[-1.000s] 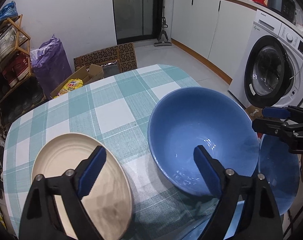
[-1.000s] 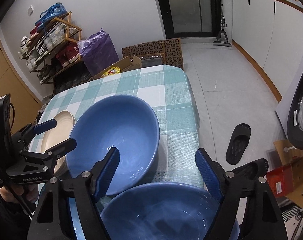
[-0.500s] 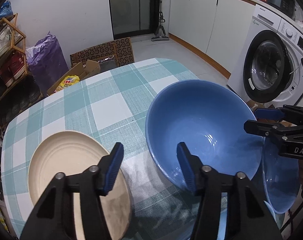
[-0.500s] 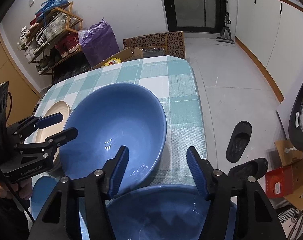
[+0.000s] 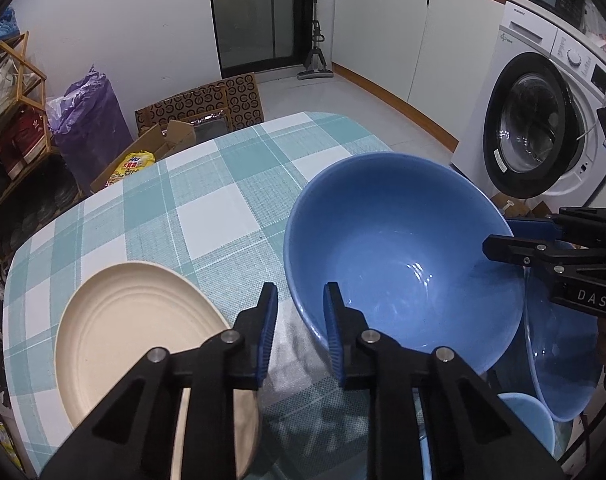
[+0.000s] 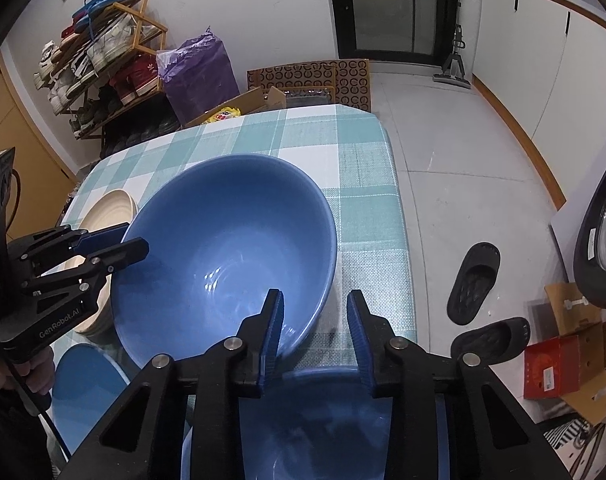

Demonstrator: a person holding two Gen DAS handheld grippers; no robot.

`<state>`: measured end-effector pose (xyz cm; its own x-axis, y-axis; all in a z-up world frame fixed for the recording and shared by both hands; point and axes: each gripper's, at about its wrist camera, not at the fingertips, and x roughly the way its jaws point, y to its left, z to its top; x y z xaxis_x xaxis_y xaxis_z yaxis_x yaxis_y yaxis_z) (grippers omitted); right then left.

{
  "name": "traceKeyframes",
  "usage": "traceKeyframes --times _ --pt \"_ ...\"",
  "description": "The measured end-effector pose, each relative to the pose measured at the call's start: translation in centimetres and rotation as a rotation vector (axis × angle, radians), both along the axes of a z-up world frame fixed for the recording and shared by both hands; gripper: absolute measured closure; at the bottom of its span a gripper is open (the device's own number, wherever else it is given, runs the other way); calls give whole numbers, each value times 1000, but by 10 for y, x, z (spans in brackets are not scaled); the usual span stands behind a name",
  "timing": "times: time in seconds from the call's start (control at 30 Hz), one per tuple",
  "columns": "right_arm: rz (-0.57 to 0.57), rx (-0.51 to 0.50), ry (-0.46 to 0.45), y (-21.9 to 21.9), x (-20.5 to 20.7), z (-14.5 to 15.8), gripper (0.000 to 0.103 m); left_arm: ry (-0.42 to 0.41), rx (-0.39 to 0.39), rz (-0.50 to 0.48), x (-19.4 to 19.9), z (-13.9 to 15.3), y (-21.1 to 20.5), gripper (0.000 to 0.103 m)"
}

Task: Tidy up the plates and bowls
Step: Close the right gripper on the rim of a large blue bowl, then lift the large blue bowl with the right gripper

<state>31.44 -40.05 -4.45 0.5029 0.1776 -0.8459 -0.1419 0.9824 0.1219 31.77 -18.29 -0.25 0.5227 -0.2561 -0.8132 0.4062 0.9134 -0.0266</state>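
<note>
Big blue bowl (image 5: 399,256) sits on the checked bench (image 5: 207,216), centre-right in the left wrist view, mouth up. Cream plate (image 5: 139,332) lies flat on the bench to its left, near edge. A second blue bowl (image 6: 327,420) lies directly under the right gripper, at the near bench edge; a smaller pale-blue dish (image 5: 531,420) shows low right in the left view, kind unclear.

Left gripper (image 5: 301,334): fingers have just been closing and now stand narrow, nothing between them but cloth; the gap hangs over the bare strip between plate and big bowl. The bowl's near-left rim is just beside the right-hand finger, not gripped as far as the view shows.

Right gripper (image 6: 315,338): fingers also just been closing, narrow. Its left finger overlaps the big bowl's near-right rim in the view; whether the rim is inside the gap or behind it I cannot tell. No squeeze on anything visible.

Key relation: the big bowl lies ahead of and between both grippers, left gripper at its left rim, right gripper at its right rim; about equally near. Judgement: no dish held yet.

Readable writing: "GenRobot.AI" on the left gripper body, "DAS" on the right gripper body, "Galanz" on the washing machine (image 5: 543,120).
</note>
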Motion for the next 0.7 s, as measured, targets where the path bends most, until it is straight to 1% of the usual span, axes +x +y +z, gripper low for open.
traceKeyframes --times 0.07,0.17,0.33,0.5,0.7 --pt "11 -14 -2 3 -1 0 79 -5 1 -3 0 1 -1 86" --pt "21 -20 -5 3 -4 2 82 -8 5 -11 -1 2 -2 87" --pt "20 -47 -7 5 -5 2 84 -17 13 -6 -2 3 -2 90" --pt "17 -60 -19 7 -7 4 85 -24 17 -11 -3 3 -2 91" --pt "16 -63 -22 8 -9 6 86 -38 4 -8 -4 7 0 91"
